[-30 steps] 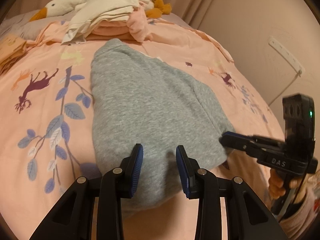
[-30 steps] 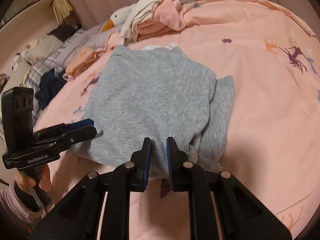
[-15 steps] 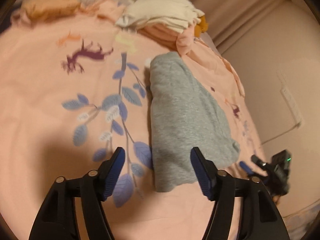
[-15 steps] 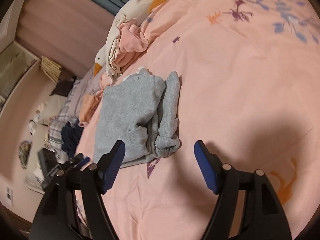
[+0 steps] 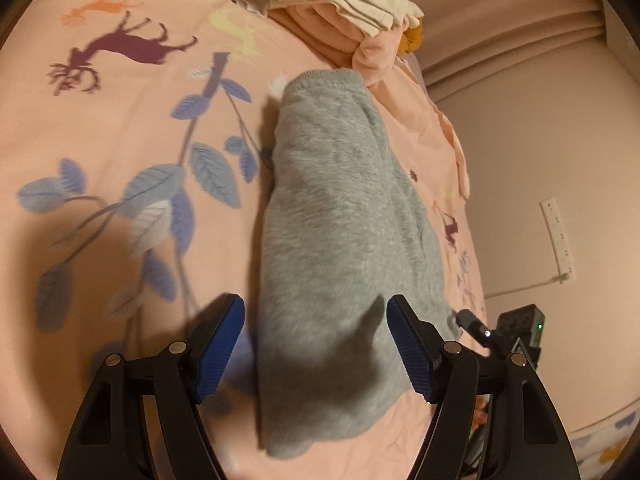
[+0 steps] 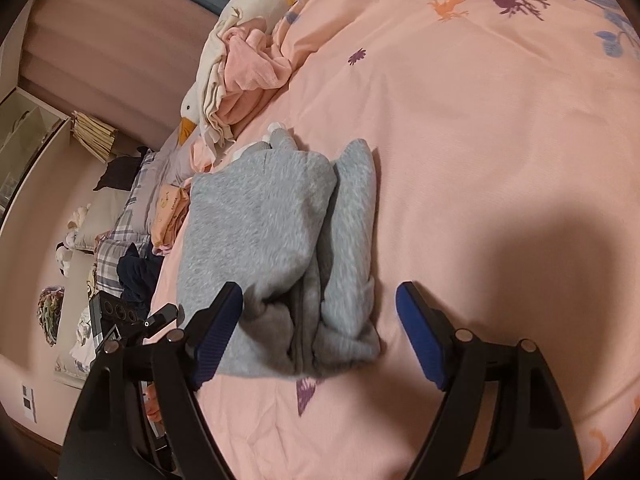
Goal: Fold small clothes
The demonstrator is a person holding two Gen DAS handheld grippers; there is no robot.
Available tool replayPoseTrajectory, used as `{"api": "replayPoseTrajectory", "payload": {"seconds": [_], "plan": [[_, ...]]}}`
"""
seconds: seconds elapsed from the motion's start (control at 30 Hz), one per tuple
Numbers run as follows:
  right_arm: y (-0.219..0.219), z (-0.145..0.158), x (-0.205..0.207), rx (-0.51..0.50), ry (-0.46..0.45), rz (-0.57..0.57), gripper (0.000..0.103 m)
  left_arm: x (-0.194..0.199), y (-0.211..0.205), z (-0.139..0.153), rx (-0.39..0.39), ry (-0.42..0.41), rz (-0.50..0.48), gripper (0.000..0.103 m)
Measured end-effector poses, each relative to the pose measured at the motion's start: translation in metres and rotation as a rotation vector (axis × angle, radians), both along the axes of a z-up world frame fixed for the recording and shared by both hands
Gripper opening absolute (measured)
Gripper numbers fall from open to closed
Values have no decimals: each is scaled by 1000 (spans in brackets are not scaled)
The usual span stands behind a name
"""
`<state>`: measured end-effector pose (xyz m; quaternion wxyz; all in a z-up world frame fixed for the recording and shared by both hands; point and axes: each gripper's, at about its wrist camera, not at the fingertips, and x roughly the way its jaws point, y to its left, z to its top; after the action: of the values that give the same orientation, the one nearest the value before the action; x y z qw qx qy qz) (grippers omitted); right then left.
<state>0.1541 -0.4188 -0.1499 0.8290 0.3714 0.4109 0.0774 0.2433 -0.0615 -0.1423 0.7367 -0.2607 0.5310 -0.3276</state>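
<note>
A grey fleece garment point(image 5: 340, 248) lies folded lengthwise on the pink printed bed cover point(image 5: 120, 128). It also shows in the right wrist view point(image 6: 280, 248), with bunched layers at its near end. My left gripper point(image 5: 316, 344) is open and empty, its jaws wide apart over the garment's near end. My right gripper point(image 6: 320, 332) is open and empty, hovering over the garment's opposite end. Each gripper shows at the edge of the other's view: the right one point(image 5: 500, 332) and the left one point(image 6: 132, 320).
A pile of cream and pink clothes point(image 5: 344, 12) lies past the garment, on a plush goose point(image 6: 192, 108). Folded orange clothes point(image 6: 172, 216), plaid bedding and dark clothes point(image 6: 132, 268) lie beside the bed. A wall with a power strip point(image 5: 558, 236) stands to the right.
Both grippers opened wide and let go of the grey garment, then lifted back from it. The garment now lies folded on the bed.
</note>
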Motion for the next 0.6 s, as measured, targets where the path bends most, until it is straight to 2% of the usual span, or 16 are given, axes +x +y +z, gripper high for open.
{"api": "replayPoseTrajectory", "payload": {"seconds": [0.37,0.6], "plan": [[5,-6,34,17,-1,49,78,20,-27,-4,22,-16,-35,74],[14,-9,53,-11,-8,63,61,32,-34,-6,14,-27,-63,74]]}}
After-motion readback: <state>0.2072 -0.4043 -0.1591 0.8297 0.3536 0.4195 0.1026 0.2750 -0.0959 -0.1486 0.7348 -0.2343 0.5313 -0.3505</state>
